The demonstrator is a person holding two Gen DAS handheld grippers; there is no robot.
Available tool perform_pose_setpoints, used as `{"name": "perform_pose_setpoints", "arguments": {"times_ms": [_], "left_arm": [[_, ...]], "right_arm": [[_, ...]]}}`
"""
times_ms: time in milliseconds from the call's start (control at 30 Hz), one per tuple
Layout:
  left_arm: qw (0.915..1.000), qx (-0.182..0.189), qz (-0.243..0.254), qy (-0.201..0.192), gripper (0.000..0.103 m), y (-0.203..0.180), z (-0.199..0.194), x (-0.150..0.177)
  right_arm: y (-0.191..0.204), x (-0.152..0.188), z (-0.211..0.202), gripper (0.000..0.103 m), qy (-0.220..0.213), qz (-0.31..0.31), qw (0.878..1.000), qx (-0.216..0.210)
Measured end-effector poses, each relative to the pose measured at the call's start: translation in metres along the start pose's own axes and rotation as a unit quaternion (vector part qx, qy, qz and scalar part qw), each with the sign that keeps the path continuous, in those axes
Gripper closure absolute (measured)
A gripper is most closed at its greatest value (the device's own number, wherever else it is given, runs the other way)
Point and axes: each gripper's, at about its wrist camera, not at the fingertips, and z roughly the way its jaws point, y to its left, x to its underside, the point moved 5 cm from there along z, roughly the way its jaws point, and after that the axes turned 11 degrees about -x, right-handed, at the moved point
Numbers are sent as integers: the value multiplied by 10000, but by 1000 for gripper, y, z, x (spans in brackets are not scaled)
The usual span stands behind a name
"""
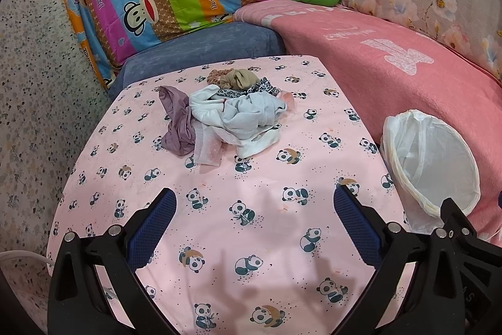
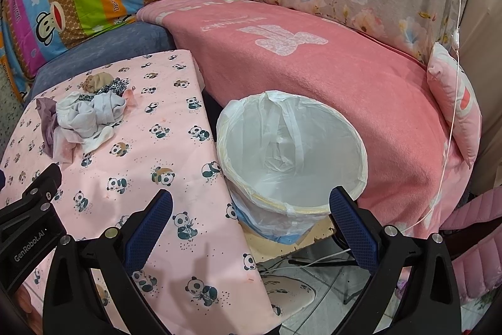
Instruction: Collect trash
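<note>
- Left gripper (image 1: 254,203) hovers over the near part of the table (image 1: 282,240), which is covered in a pink panda-print cloth; its blue-padded fingers (image 1: 153,228) are spread wide with nothing between them
- Right gripper (image 2: 251,204) hangs at the table's right edge, just before the waste bin (image 2: 360,165); its jaws are also wide apart and empty
- A heap of crumpled fabric scraps (image 1: 232,112) lies toward the far edge of the table, near its middle: white and grey pieces, a mauve piece on the left, a tan scrunchie and leopard-print bits at the back
- The bin, lined with a clear plastic bag, stands off the table's right edge, against a pink blanket (image 2: 313,68); nothing shows inside the liner
</note>
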Motion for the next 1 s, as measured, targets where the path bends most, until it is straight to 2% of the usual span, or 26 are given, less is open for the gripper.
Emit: {"name": "perform_pose_setpoints", "arguments": {"times_ms": [1000], "left_arm": [[10000,-1,2,-10,7,-1,1,-1]], "right_arm": [[-4,-5,-1,5,-18,-4,10000,8]]}}
